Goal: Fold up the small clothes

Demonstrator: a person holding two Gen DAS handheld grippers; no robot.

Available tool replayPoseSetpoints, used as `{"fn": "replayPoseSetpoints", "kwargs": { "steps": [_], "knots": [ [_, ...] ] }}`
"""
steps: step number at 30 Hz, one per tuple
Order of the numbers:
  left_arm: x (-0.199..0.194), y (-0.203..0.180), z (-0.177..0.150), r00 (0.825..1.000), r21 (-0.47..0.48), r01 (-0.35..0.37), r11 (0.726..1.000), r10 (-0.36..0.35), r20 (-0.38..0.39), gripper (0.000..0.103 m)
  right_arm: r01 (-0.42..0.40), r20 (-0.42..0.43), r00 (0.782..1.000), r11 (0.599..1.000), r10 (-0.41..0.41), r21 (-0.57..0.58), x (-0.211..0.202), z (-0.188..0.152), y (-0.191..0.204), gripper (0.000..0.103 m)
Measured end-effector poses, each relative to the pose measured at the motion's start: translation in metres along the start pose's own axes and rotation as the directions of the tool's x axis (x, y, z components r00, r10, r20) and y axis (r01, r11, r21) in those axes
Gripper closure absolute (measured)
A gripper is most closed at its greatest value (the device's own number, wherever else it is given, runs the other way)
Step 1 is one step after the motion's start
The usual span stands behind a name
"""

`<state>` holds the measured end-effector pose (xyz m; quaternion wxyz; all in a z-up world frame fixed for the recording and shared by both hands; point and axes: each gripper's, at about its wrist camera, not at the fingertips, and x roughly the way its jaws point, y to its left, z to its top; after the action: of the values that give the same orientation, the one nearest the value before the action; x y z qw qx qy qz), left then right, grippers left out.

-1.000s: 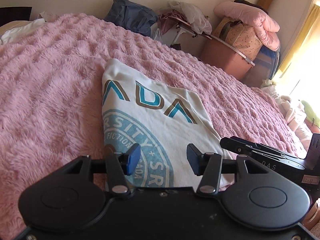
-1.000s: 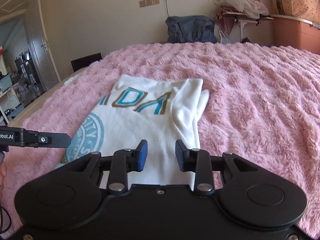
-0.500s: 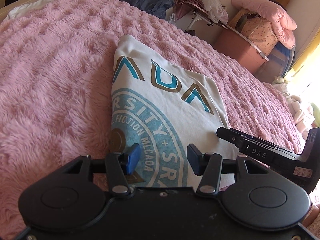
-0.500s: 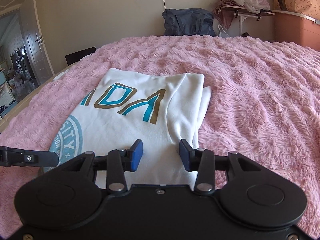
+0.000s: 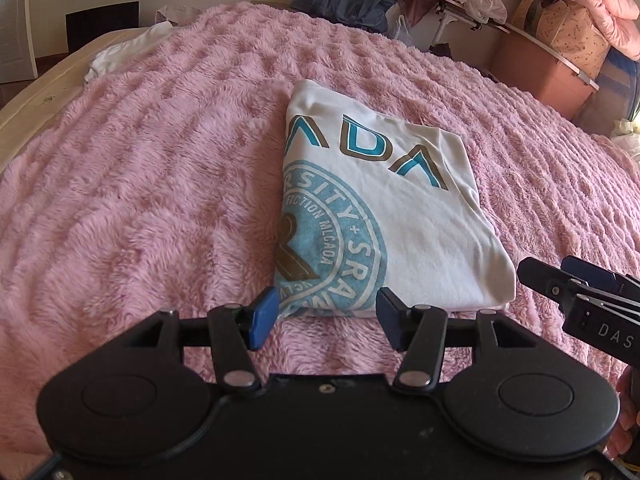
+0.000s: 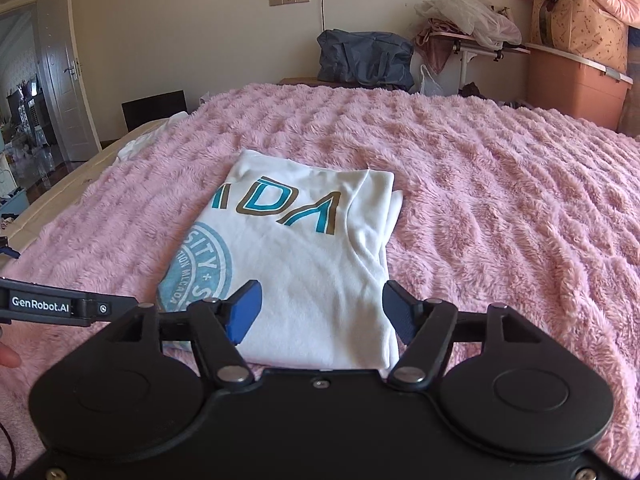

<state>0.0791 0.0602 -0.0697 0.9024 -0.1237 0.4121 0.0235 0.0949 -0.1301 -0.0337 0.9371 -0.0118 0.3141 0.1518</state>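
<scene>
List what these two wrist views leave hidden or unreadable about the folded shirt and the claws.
- Folded shirt: in the right wrist view its near edge disappears behind the right claw body; the left wrist view shows it.
- Shirt print: folds cut off the wording in both views.
- Layers underneath: hidden by the top layer.
- Right claw in the left wrist view: cut off by the frame edge, though its own view shows the jaws opening and holding nothing.

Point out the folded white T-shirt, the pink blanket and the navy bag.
folded white T-shirt [image 6: 316, 276], right wrist view, plain cloth below the lettering.
pink blanket [image 5: 140, 200], left wrist view, bare fluffy stretch left of the shirt.
navy bag [image 6: 366, 58], right wrist view, middle of its front.
</scene>
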Motion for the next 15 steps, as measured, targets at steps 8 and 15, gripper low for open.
{"fn": "replayPoseSetpoints", "kwargs": {
  "steps": [8,15],
  "knots": [
    [-0.038,-0.019,-0.025,0.998,0.041,-0.037,0.999,0.039,-0.054,0.043,0.011,-0.063,0.998,0.996,-0.005,0.086,-0.037,-0.018,0.015,0.027],
    [-0.051,-0.021,-0.041,0.997,0.037,-0.050,0.998,0.052,-0.062,0.042,0.030,-0.075,0.997,0.999,-0.027,0.035,-0.056,-0.027,0.030,0.026]
  ]
}}
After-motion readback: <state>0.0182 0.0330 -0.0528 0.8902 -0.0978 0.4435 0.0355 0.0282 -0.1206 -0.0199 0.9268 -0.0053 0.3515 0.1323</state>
